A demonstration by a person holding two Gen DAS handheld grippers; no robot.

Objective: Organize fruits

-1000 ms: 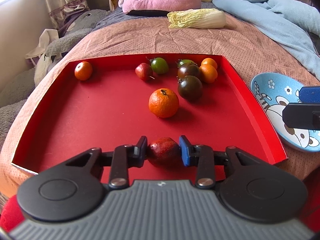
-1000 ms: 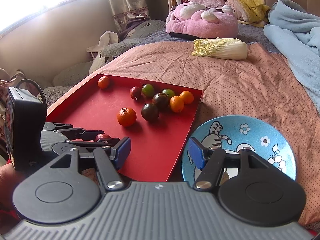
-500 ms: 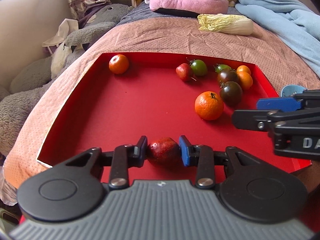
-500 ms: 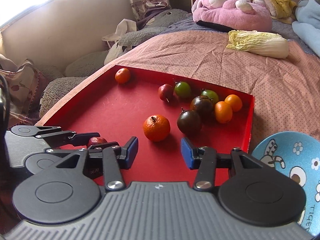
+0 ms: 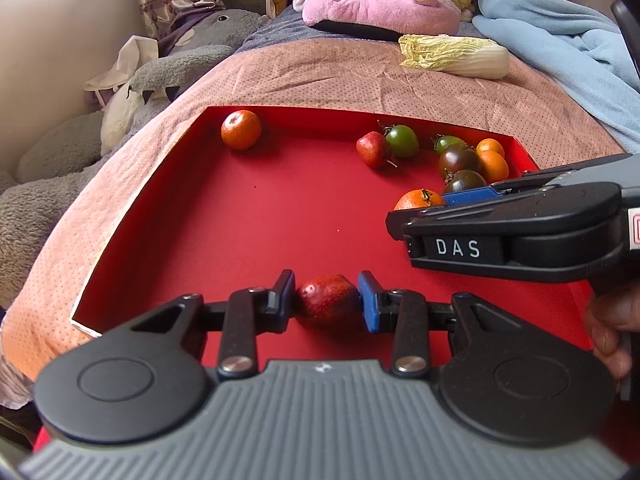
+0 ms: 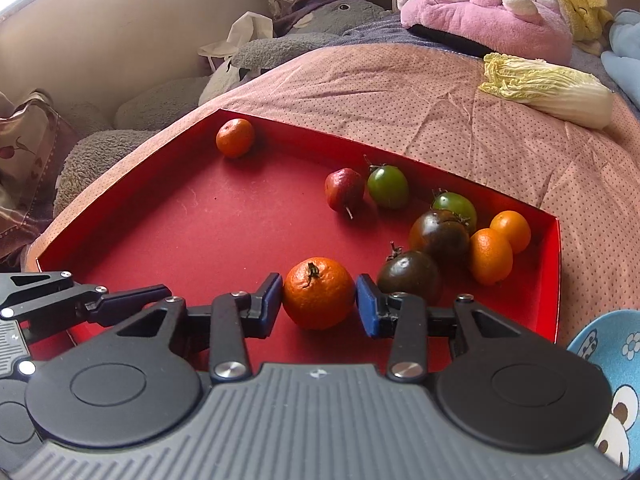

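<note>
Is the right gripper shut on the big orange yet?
Cannot tell: the right gripper has the big orange between its pads, close on both sides, but contact is unclear.

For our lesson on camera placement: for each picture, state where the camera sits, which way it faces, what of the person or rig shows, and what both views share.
Left wrist: sits on the left gripper, faces along its fingers over the red tray toward the bed; it holds a red fruit; the right gripper and a hand show at right.
Right wrist: sits on the right gripper, faces across the tray; its fingers flank an orange; the left gripper shows at lower left.
Shared: tray, orange, cabbage.
</note>
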